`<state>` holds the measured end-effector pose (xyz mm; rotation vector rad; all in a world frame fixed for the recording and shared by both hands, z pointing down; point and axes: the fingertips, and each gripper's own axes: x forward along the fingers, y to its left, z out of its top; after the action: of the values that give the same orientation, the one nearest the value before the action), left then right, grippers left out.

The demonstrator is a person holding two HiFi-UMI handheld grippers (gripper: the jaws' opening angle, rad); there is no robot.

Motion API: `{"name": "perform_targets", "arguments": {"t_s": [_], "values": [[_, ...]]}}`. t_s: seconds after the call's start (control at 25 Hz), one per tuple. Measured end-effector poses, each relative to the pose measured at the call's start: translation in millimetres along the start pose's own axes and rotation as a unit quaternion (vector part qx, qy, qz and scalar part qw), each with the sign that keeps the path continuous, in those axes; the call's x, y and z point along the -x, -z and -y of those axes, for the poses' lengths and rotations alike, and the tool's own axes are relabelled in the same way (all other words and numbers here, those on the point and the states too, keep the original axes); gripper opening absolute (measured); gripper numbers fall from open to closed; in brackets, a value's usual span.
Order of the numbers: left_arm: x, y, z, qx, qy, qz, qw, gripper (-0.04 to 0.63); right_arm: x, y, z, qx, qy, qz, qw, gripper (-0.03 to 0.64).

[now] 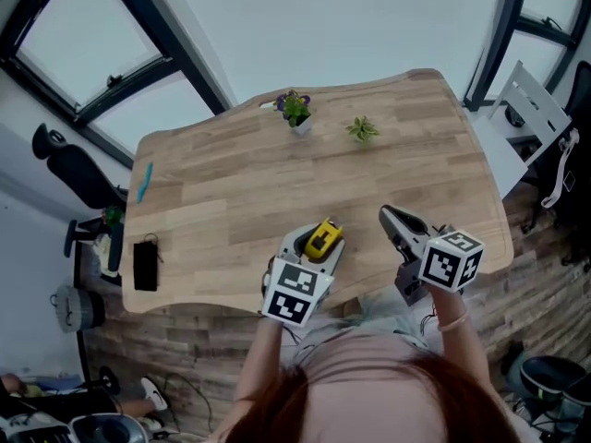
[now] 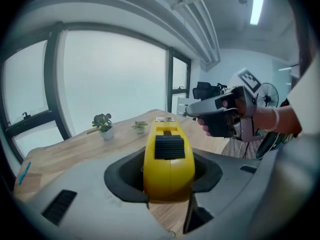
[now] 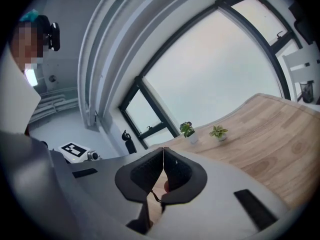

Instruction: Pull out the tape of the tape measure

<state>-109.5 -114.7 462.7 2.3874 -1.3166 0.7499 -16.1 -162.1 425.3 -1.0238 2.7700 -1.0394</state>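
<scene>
Broad wooden table (image 1: 277, 178) with a wavy outline, filling the middle of the head view. Tall dark-framed windows (image 1: 83, 53) beyond its far edge. Wood-plank floor (image 1: 545, 275) around it, with a black office chair (image 1: 76, 169) off the left end.

Left gripper (image 1: 312, 245) low over the near edge of the table, directly ahead of the person. Jaws spread fairly wide and pressed against both flanks of a yellow tape measure (image 1: 323, 239). Case lying lengthwise between the dark pads, black slide lock on top. Small metal end hook at the far tip, facing the plants. Tape not yet drawn out. Bare wood visible under the case in the left gripper view; contact with the tabletop impossible to judge.

Right gripper (image 1: 391, 218) to the right of the left one, near but apart, held in a hand above the table's near right corner. Jaws closed pad against pad, nothing between them. Tips aimed forward and to the left, roughly level with the front of the tape measure.

Two small potted plants near the far edge. Taller plant (image 1: 295, 111) with a purple flower in a white pot; lower green plant (image 1: 362, 129) just to its right.

Flat black object (image 1: 145, 266) at the left end near the front corner. Blue pen (image 1: 144, 181) farther back along that same end.
</scene>
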Motion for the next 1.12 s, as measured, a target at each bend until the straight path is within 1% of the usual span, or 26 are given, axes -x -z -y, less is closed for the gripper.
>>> {"name": "perform_targets", "arguments": {"t_s": [0.2, 0.56, 0.76, 0.92, 1.04, 1.12], "values": [[3, -16, 3, 0.003, -0.011, 0.026, 0.9996, 0.176, 2, -10, -4, 0.043, 0.010, 0.001, 0.999, 0.002], [0, -44, 11, 0.031, -0.053, 0.056, 0.9966, 0.176, 20, -40, 10, 0.060, 0.014, 0.024, 0.998, 0.002], [3, -66, 20, 0.042, -0.084, 0.080, 0.9923, 0.176, 37, -61, 10, 0.100, 0.016, 0.028, 0.994, 0.002], [15, -83, 28, 0.050, -0.108, 0.106, 0.9872, 0.176, 49, -75, 5, 0.145, 0.021, 0.036, 0.989, 0.000], [25, -91, 32, 0.054, -0.124, 0.116, 0.9840, 0.176, 58, -85, -1, 0.171, 0.021, 0.043, 0.984, 0.002], [29, -92, 35, 0.056, -0.133, 0.118, 0.9824, 0.176, 66, -90, -5, 0.176, 0.018, 0.054, 0.983, 0.000]]}}
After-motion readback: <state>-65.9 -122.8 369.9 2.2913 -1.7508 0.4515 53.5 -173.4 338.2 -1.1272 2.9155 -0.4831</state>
